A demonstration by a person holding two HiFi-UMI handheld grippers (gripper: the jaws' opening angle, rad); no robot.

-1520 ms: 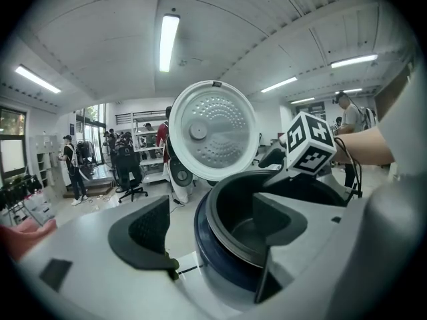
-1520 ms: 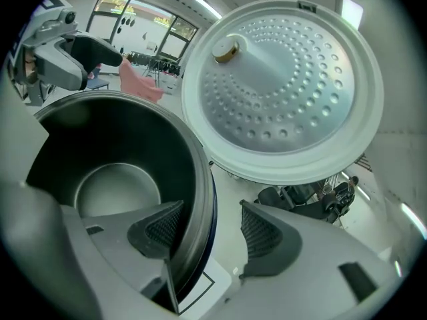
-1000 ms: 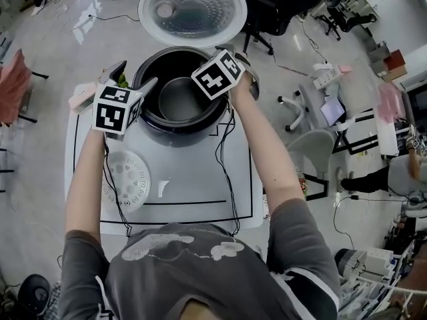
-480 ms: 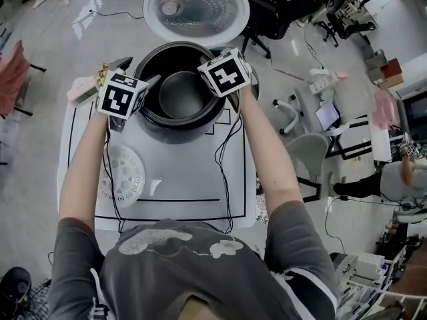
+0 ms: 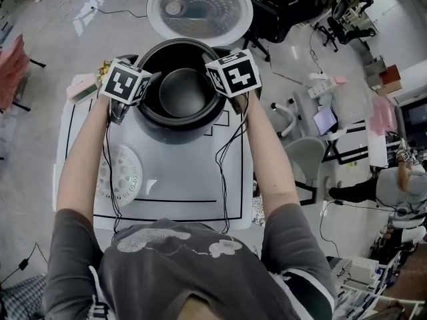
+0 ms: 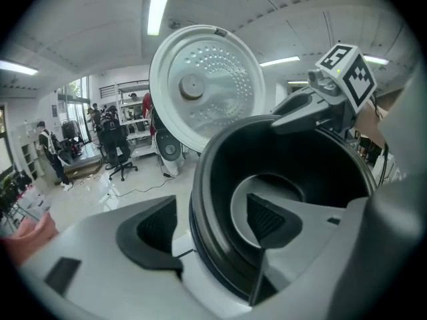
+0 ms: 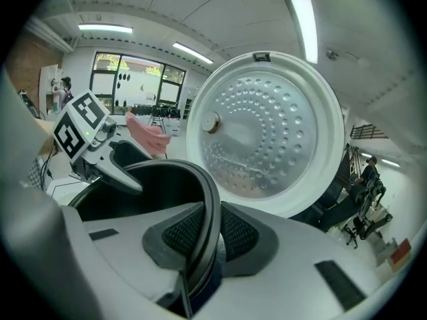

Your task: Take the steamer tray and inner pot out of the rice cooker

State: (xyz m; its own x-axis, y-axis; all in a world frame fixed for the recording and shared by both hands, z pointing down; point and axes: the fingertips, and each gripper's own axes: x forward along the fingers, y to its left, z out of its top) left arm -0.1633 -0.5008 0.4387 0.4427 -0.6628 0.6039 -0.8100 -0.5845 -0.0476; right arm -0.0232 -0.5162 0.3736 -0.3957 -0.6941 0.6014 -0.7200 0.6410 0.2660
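Note:
The black inner pot (image 5: 181, 89) sits in the rice cooker (image 5: 179, 131), whose lid (image 5: 200, 9) stands open behind it. My right gripper (image 7: 212, 235) is shut on the pot's right rim (image 7: 211, 192), its jaws still closing and both pads pressing the edge. My left gripper (image 6: 212, 222) straddles the left rim (image 6: 207, 205) with one jaw inside and one outside. Its jaws are closing, with gaps still showing beside the pads. The head view shows the left gripper (image 5: 141, 72) and right gripper (image 5: 217, 59) on opposite sides. The white perforated steamer tray (image 5: 120, 175) lies on the table.
The cooker stands at the far end of a white table (image 5: 180, 192) marked with black lines. Cables (image 5: 223, 172) run from both grippers down across it. A small pink and white item (image 5: 81, 89) lies at the table's far left corner. Office chairs (image 5: 303, 159) stand on the floor to the right.
My right gripper has shifted from above the pot's opening to its right rim and closed on it. The left gripper has settled over the left rim.

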